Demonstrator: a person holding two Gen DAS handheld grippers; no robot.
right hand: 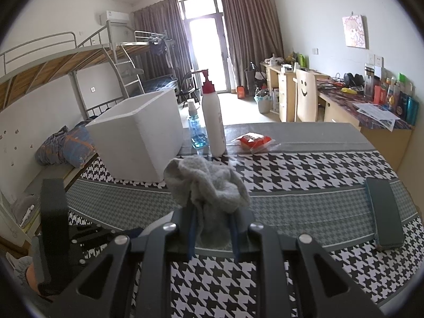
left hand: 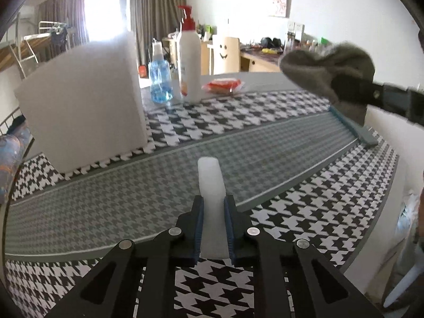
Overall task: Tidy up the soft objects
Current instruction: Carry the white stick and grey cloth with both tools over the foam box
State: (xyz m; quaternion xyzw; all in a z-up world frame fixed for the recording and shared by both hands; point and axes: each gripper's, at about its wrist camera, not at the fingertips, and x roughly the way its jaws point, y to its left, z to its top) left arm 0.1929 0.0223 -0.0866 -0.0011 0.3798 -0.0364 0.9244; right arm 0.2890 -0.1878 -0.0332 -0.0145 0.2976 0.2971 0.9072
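My left gripper (left hand: 214, 202) is shut on a white, soft, translucent strip (left hand: 210, 175), which sticks out forward between the blue pads just above the houndstooth tablecloth (left hand: 304, 206). In the right wrist view, my right gripper (right hand: 212, 216) is shut on a crumpled grey sock (right hand: 209, 185), held above the cloth. The left wrist view shows the same sock (left hand: 318, 63) at the upper right, with a dark finger (left hand: 371, 90) of the right gripper clamped on it. A white foam box (left hand: 82, 100) (right hand: 137, 143), open at the top, stands on the table's left side.
Behind the box stand a white pump bottle (right hand: 213, 122) and a blue spray bottle (right hand: 197, 129). A red packet (right hand: 253, 139) lies near them. A dark phone (right hand: 384, 212) lies on the right of the cloth. A bunk bed, a desk and a chair stand beyond the table.
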